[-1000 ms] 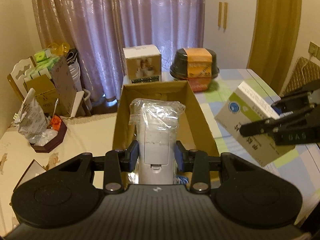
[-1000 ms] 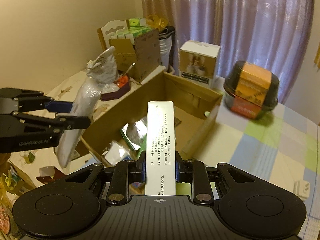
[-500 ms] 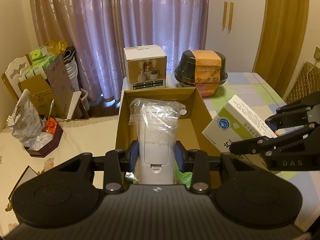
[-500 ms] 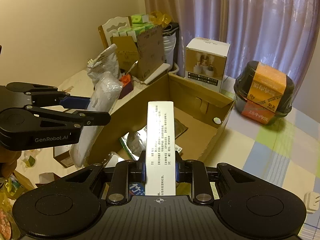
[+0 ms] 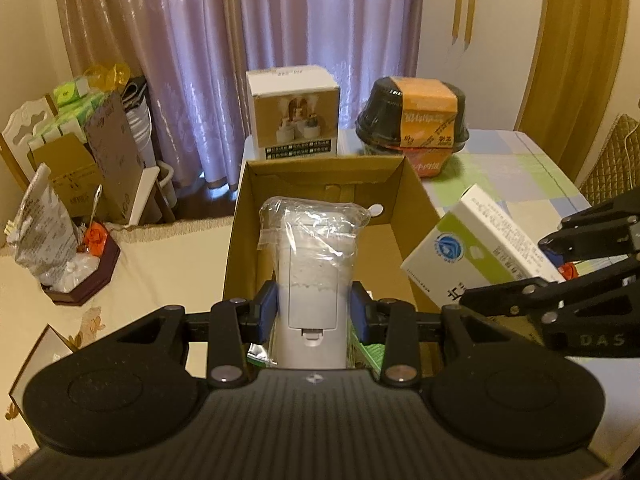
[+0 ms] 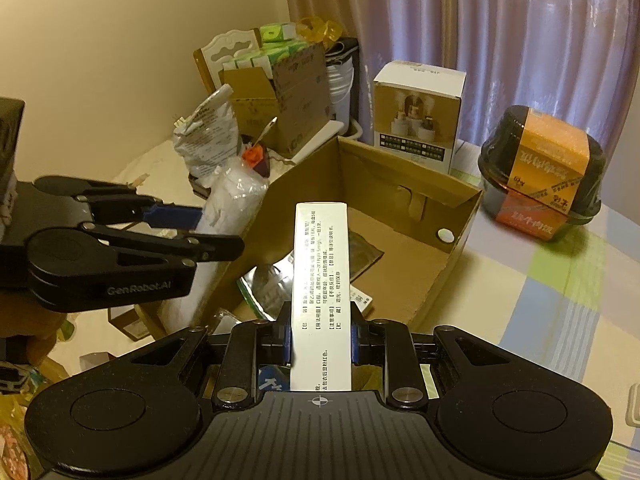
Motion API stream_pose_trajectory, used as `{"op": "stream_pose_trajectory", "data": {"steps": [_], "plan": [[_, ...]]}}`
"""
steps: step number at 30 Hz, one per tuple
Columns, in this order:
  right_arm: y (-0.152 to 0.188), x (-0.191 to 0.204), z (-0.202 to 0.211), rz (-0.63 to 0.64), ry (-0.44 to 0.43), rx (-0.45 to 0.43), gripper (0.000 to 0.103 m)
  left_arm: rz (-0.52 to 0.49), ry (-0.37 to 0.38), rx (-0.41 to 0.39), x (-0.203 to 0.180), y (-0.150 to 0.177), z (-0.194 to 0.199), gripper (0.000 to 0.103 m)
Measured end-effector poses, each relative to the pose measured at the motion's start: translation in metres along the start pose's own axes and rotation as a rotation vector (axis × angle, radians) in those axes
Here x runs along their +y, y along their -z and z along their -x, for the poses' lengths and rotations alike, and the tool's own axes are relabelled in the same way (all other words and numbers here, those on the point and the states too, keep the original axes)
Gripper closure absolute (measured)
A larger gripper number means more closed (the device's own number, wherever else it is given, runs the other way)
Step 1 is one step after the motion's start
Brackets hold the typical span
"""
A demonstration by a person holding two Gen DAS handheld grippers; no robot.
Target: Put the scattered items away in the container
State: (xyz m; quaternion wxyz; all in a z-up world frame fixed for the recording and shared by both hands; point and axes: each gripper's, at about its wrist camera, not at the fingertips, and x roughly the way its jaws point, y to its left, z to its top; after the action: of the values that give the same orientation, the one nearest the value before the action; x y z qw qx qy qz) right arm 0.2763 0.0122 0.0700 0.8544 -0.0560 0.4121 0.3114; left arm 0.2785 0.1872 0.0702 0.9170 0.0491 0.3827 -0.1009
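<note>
An open cardboard box [image 5: 320, 170] stands on the table straight ahead. My left gripper [image 5: 313, 310] is shut on a white device wrapped in a clear plastic bag [image 5: 312, 256], held upright above the box's near end. My right gripper [image 6: 321, 336] is shut on a long white and green medicine box [image 6: 322, 272], which points over the cardboard box [image 6: 460, 208]. In the left wrist view, that medicine box [image 5: 476, 248] hangs tilted over the carton's right wall, in the right gripper [image 5: 508, 274]. The left gripper [image 6: 220, 230] and its wrapped device [image 6: 234, 196] show at the carton's left wall. Foil packets [image 6: 272, 284] lie inside.
Behind the carton stand a white and brown product box [image 5: 294, 114] and a black lidded bowl with an orange sleeve [image 5: 412, 120]. A dark tray with a crumpled foil bag [image 5: 40, 232] sits to the left, with stacked cartons [image 5: 80, 160] behind it. A checked tablecloth [image 6: 560, 300] covers the right side.
Both grippers have closed in on the carton with their loads. The medicine box has shifted left to the carton's right wall. The wrapped device now sits over the carton's near end.
</note>
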Motion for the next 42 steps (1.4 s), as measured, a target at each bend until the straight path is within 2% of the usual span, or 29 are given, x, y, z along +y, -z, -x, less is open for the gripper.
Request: {"op": "stream_pose_trajectory", "data": {"steps": [7, 18, 19, 21, 42], "plan": [[0.000, -0.005, -0.013, -0.013, -0.009, 0.008, 0.076, 0.001, 0.001, 0.038, 0.004, 0.010, -0.021, 0.070], [-0.002, -0.006, -0.022, -0.027, -0.012, 0.003, 0.076, -0.003, -0.003, 0.053, 0.002, 0.011, -0.037, 0.070], [-0.002, -0.006, -0.022, -0.027, -0.013, 0.002, 0.076, -0.002, -0.012, 0.050, 0.002, 0.010, -0.037, 0.070], [-0.002, -0.007, -0.021, -0.029, -0.013, 0.001, 0.076, 0.015, -0.018, 0.042, 0.004, 0.010, -0.036, 0.061], [-0.009, -0.003, -0.014, -0.025, -0.001, -0.022, 0.076, -0.003, -0.027, 0.032, 0.003, 0.016, -0.012, 0.061]]}}
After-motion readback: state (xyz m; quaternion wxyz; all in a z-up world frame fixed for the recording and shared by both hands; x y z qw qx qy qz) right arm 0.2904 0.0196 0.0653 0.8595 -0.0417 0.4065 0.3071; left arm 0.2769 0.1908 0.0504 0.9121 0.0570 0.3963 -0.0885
